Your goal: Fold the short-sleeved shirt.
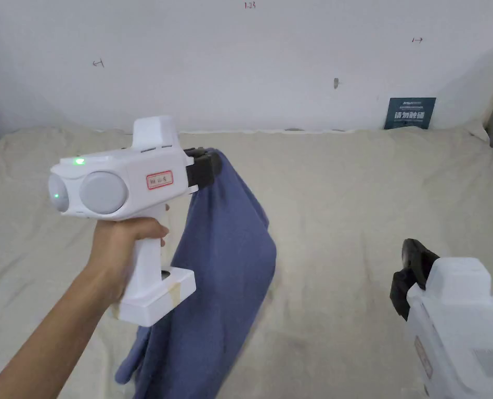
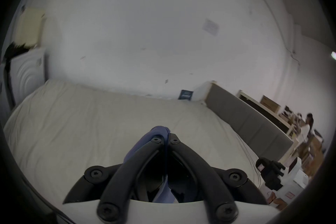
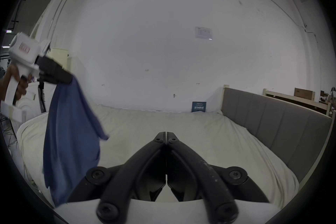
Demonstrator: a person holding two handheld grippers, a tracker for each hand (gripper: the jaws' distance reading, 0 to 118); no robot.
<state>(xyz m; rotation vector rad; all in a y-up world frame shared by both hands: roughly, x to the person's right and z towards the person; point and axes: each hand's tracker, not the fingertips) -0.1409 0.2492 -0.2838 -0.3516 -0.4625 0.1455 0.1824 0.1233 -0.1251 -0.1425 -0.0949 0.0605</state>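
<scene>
Bed (image 1: 354,218): broad, covered by a cream sheet, matte and lightly wrinkled, backed by a plain white wall (image 1: 271,57). A grey padded headboard (image 3: 276,122) runs along its right side.

Shirt (image 1: 224,280): blue, soft knit, limp. It hangs bunched from one pinched point at the top, long axis near vertical, spreading wider toward the bottom. In the head view its lower end runs out of frame, so contact with the sheet cannot be confirmed. Sleeves and collar cannot be made out in the folds.

Left gripper (image 1: 211,169): white pistol-grip body, black jaws, raised above the bed. Jaws closed on the top of the shirt; its own view shows blue cloth caught between the tips.

Right gripper (image 1: 414,260): lower, well apart to the right of the hanging cloth. Jaws together, tips meeting, nothing between them.

Assessment: the shirt is not yet laid flat. The free cloth hangs to the left of the right gripper, which is the idle one. It would likely need to open and reach leftward for a second edge, so the shirt can be spread out.
</scene>
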